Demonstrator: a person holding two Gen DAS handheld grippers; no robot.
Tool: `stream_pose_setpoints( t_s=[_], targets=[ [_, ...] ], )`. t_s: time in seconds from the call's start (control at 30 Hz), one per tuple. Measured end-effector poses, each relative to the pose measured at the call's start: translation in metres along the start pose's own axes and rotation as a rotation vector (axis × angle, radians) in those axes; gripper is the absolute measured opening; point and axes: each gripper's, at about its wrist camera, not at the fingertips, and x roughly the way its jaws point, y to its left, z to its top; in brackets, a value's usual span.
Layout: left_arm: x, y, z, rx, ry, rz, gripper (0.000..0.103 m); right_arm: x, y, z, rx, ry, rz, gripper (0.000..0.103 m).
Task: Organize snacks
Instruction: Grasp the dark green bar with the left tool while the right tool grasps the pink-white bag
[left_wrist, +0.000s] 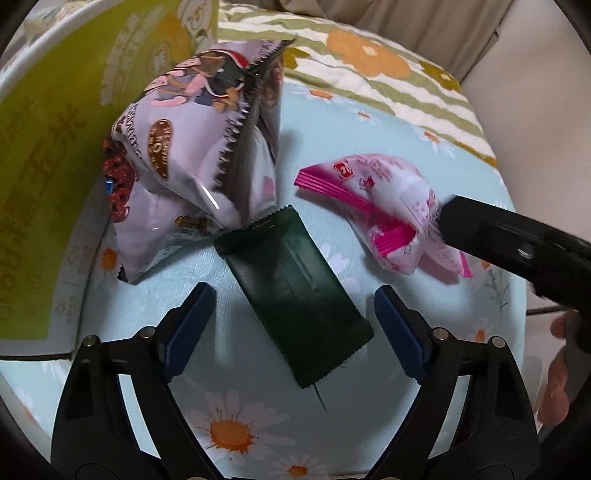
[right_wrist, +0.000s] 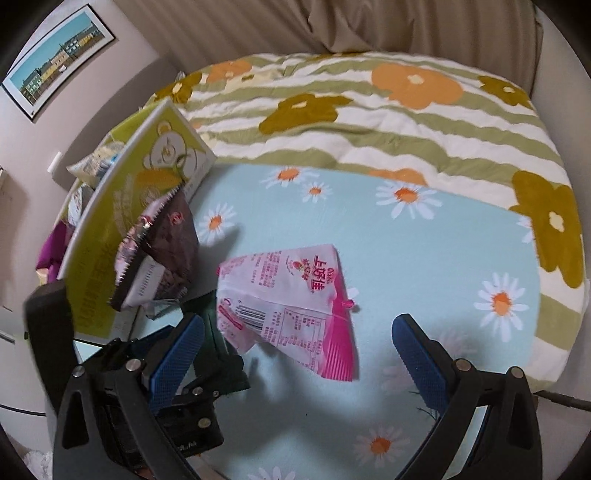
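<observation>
Left gripper (left_wrist: 291, 321) is apart around dark green packet (left_wrist: 295, 291), right gripper (right_wrist: 297, 354) apart over pink packet (right_wrist: 284, 291); slippery foil may slide out w/ off-centre closing.

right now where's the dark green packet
In the left wrist view the dark green packet lies flat on the daisy sheet, between the purple snack bag and pink packet.

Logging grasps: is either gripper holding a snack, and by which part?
Neither. Left gripper straddles the dark green packet; right gripper straddles the pink packet, pads apart.
</observation>
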Motion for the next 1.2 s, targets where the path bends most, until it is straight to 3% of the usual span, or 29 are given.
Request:
stream_pose_setpoints(
  t_s=[0.13, 0.37, 0.6, 0.67, 0.73, 1.03, 1.2],
  targets=[
    [-0.003, 0.002, -0.002, 0.03, 0.012, 0.02, 0.075, 0.015, 0.001, 0.004, -0.009, 0.03, 0.016, 0.102],
    [-0.006, 0.016, -0.003, 0.028, 0.023, 0.05, 0.074, 0.036, 0.01, 0.01, -0.066, 0.055, 0.008, 0.102],
    [0.003, 0.0, 0.006, 0.093, 0.005, 0.068, 0.072, 0.05, 0.013, 0.012, -0.107, 0.056, -0.013, 0.1],
    [0.003, -0.004, 0.007, 0.121, -0.004, 0.085, 0.059, 0.05, 0.015, 0.013, -0.129, 0.052, -0.031, 0.098],
    [0.001, -0.006, 0.009, 0.145, -0.004, 0.072, 0.045, 0.052, 0.018, 0.013, -0.164, 0.047, -0.06, 0.087],
    [-0.004, 0.004, 0.005, 0.194, 0.017, 0.029, 0.041, 0.053, 0.03, 0.004, -0.274, 0.014, -0.15, 0.059],
    [-0.011, 0.01, -0.002, 0.195, 0.023, -0.004, 0.041, 0.047, 0.029, 0.003, -0.256, -0.003, -0.146, 0.051]
  ],
)
